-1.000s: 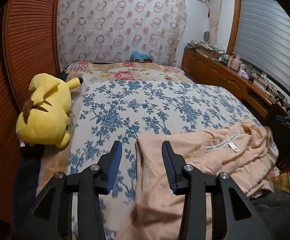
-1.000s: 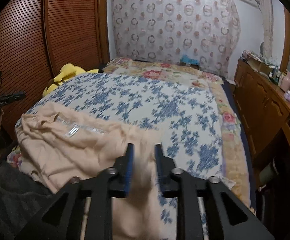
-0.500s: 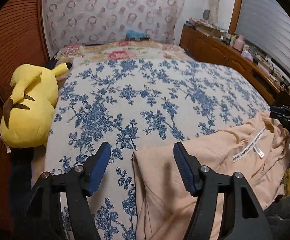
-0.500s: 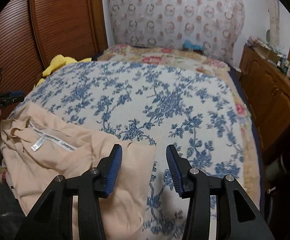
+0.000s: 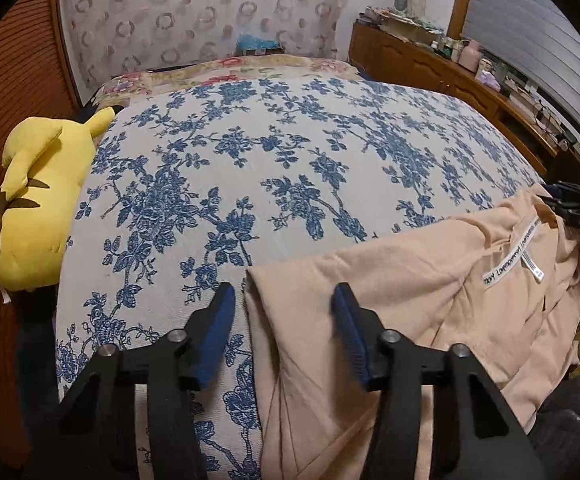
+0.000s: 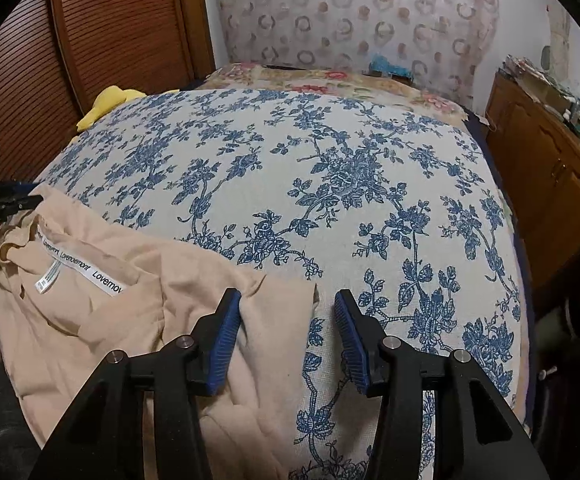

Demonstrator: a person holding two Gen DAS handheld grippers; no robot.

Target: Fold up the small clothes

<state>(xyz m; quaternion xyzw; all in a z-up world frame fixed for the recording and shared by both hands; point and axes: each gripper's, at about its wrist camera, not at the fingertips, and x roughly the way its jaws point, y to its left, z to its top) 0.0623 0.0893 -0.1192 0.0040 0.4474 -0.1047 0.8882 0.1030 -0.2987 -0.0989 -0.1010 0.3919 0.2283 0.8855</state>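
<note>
Only the left view shows the whole yellow plush (image 5: 38, 200). The peach garment (image 5: 409, 312) lies crosswise along the bed's (image 5: 290, 168) near edge. The left gripper (image 5: 284, 334) and right gripper (image 6: 286, 336) gape wide, each empty above a corner.

A bed (image 5: 290, 152) in blue-flowered cover; patterned curtain (image 5: 210, 20) behind it, wooden cabinet (image 6: 549, 168) alongside, slatted wardrobe (image 6: 122, 28) opposite.

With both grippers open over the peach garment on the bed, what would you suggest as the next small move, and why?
Probably lower and close both grippers on the corners. The left gripper and right gripper stand open, each over a near corner of the peach garment, which lies rumpled on the bedspread.
</note>
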